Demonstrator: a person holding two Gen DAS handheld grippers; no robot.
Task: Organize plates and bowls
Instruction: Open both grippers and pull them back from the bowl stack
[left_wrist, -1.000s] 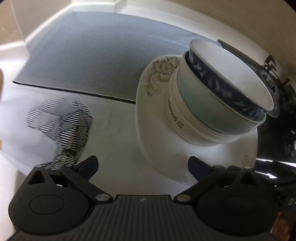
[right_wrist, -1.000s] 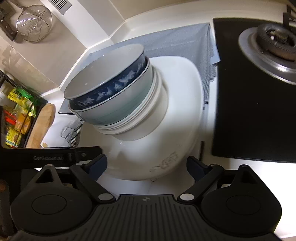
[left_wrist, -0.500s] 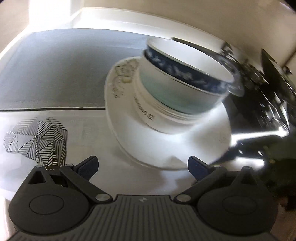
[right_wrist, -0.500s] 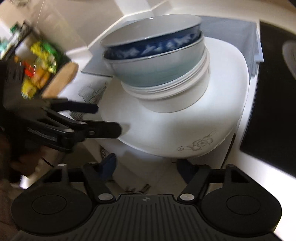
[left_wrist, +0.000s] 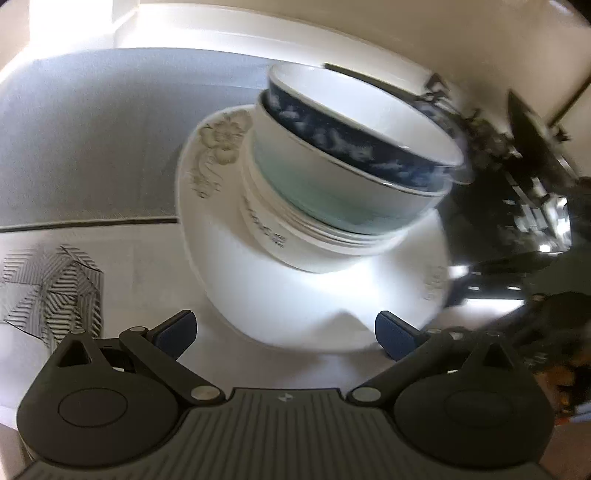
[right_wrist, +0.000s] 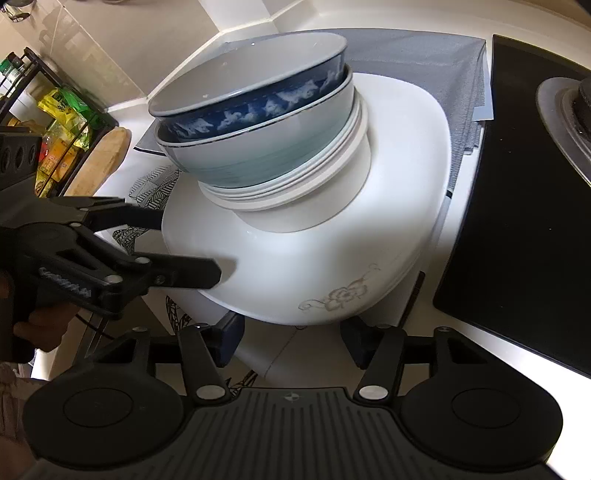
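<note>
A white plate with a flower print (left_wrist: 258, 295) (right_wrist: 295, 266) carries a stack of bowls: a white bowl (right_wrist: 314, 199) at the bottom, a pale blue one (left_wrist: 332, 199), and a dark blue patterned bowl (left_wrist: 354, 147) (right_wrist: 258, 107) on top. My left gripper (left_wrist: 284, 332) is open, its fingers straddling the plate's near edge; it also shows in the right wrist view (right_wrist: 177, 243), one finger over the rim. My right gripper (right_wrist: 291, 339) is partly closed under the plate's near edge, fingers apart.
A grey mat (left_wrist: 92, 147) (right_wrist: 424, 59) lies behind the plate. A black cooktop (right_wrist: 517, 221) with a burner is to the right. A patterned cloth (left_wrist: 48, 288) lies left. A rack of packets (right_wrist: 55, 122) and a wooden board (right_wrist: 99, 158) stand at far left.
The left gripper has moved in on the plate's edge from the left. The right gripper's fingers have narrowed and sit under the plate rim. The plate and bowls appear tilted and raised.
</note>
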